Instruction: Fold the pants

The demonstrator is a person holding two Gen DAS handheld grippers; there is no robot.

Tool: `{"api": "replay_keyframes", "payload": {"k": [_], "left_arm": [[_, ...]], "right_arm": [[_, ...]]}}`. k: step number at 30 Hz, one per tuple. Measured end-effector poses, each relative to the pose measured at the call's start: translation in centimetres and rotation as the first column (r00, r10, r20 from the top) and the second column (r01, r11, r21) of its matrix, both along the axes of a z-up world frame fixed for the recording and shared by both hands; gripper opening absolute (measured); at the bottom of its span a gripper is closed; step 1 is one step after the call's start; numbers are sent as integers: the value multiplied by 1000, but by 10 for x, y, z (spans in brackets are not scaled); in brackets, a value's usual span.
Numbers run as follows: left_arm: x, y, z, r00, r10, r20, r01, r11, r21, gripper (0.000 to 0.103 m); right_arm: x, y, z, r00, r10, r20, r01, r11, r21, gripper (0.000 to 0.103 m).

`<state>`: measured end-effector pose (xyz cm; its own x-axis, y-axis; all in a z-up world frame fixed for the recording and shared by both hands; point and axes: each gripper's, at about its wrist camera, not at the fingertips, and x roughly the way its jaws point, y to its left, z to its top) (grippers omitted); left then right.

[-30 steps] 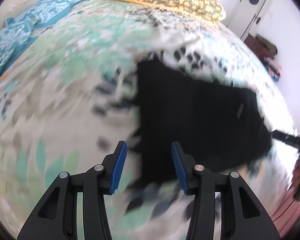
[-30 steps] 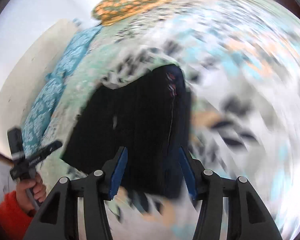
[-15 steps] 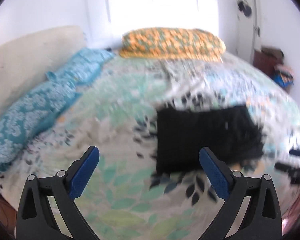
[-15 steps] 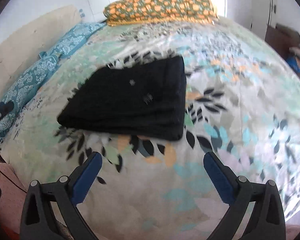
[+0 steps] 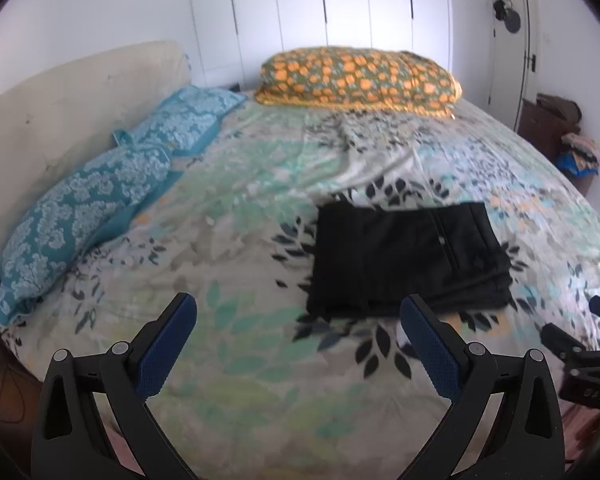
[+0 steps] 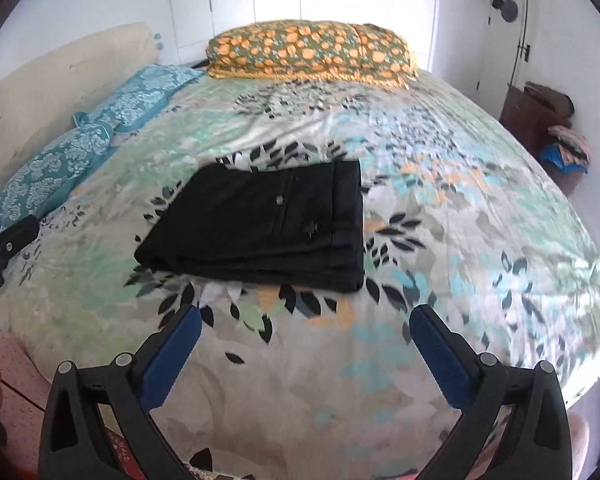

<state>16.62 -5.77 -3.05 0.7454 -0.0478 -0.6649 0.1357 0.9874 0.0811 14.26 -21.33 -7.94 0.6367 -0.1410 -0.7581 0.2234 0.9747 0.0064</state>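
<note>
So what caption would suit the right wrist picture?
Folded black pants lie on the floral bedspread, the open right hand-held gripper empty.

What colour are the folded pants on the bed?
Black. The folded pants show best in the right wrist view, lying on the leaf-patterned bedspread.

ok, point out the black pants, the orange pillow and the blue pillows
black pants (image 6: 260,224): right wrist view, middle of the folded stack
orange pillow (image 5: 360,78): left wrist view, centre of its top
blue pillows (image 5: 88,208): left wrist view, nearer pillow's middle
</note>
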Motion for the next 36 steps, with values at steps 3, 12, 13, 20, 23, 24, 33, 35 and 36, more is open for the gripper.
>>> {"api": "replay_keyframes", "payload": {"k": [3,12,13,20,23,24,33,35,36], "left_arm": [[-6,-4,-8,998,-23,-53,22,999,-27,102],[-16,-6,-13,995,-49,-82,50,999,10,102],[-17,-5,-13,996,-48,-80,49,999,13,102],[-17,-7,-17,995,-51,-91,53,998,26,102],[-17,-7,-20,993,-52,-103,54,998,17,102],[-18,-7,-20,993,-50,-103,52,998,17,102],[-14,-1,-20,993,-16,-119,17,1000,6,103],[-12,-1,-22,991,-30,-128,31,1000,2,103],[-12,-1,-22,990,-35,-133,35,999,-6,103]], "right_arm": [[-5,4,-2,1000,-17,0,17,1000,-14,103],[-12,21,15,999,-15,48,18,997,-78,103],[-12,23,15,999,-11,47,15,996,-85,103],[-13,27,18,998,-21,57,28,992,-124,103],[-13,25,20,998,-32,61,40,991,-131,103],[-13,25,20,997,-34,62,42,991,-131,103],[-13,30,22,998,-22,66,31,989,-142,103],[-13,32,24,997,-20,68,30,989,-147,103],[-13,33,25,997,-18,69,28,989,-149,103]]}}
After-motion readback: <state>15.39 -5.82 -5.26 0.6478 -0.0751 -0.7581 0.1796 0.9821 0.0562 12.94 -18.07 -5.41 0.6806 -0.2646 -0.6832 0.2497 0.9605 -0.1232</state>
